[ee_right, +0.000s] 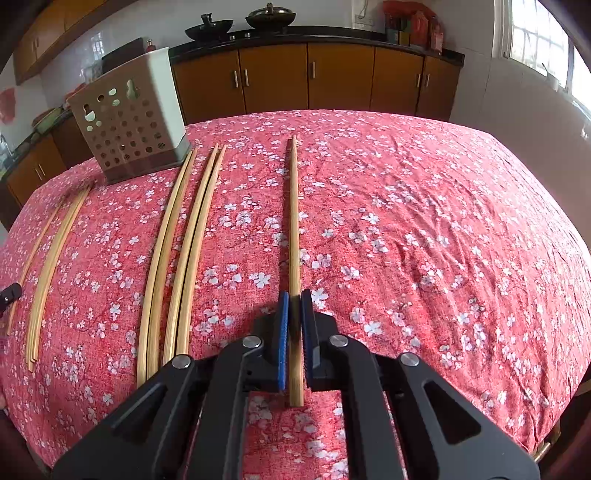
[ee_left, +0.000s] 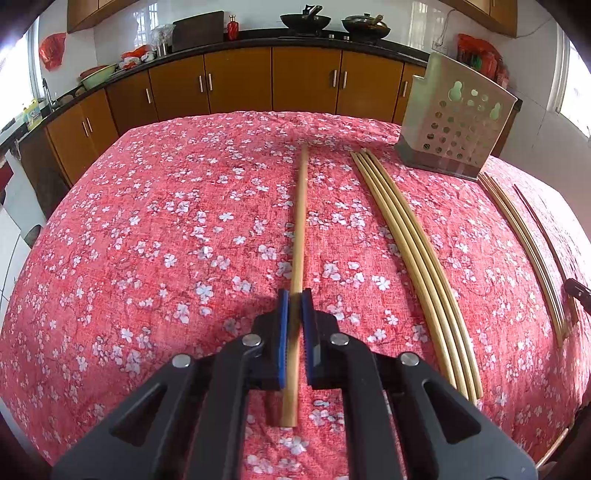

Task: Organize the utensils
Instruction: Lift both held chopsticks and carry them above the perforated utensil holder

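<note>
My left gripper is shut on a bamboo chopstick that points away over the table. Several more chopsticks lie in a row to its right, and another group lies further right. A perforated metal utensil holder stands at the far right. My right gripper is shut on another chopstick. Several chopsticks lie to its left, with a further group at the far left. The holder stands at the back left.
A red floral cloth covers the table, also in the right wrist view. Brown cabinets and a dark counter with woks run along the back wall. The other gripper's tip shows at the right edge.
</note>
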Demonstrator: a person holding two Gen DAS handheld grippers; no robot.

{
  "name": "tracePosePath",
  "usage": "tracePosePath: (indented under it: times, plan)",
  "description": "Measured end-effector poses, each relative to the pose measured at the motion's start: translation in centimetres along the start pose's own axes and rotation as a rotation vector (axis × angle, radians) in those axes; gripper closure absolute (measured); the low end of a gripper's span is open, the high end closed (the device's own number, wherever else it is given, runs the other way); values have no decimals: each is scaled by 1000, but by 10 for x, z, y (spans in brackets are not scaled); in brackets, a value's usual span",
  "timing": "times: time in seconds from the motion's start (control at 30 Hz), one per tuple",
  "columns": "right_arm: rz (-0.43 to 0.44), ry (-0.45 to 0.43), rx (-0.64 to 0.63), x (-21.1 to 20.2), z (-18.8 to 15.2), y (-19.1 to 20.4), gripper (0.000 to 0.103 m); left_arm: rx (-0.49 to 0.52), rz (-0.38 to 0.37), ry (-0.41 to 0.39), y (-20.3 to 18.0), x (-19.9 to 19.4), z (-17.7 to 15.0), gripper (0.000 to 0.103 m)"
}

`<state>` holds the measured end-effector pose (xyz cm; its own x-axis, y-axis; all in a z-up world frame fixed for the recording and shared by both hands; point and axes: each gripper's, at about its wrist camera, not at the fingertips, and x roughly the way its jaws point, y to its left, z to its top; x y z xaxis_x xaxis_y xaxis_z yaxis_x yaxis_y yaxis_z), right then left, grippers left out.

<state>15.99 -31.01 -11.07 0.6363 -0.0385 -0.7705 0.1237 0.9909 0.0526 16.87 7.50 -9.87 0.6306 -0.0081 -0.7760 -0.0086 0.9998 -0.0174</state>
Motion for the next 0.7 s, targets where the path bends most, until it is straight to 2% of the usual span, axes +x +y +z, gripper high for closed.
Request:
tracePosePath:
  times: [0.1,0.37,0.7]
  plan:
    - [16,-66,31,-19,4,-11,96,-6,-8,-18,7,-10,1,95]
    - [24,-249,77,-75,22,-36,96,-40,-31,-205,21,-67,22,95]
    - [51,-369,104,-107,45,-42,96,-111,-43,-387,31,-120,61,95]
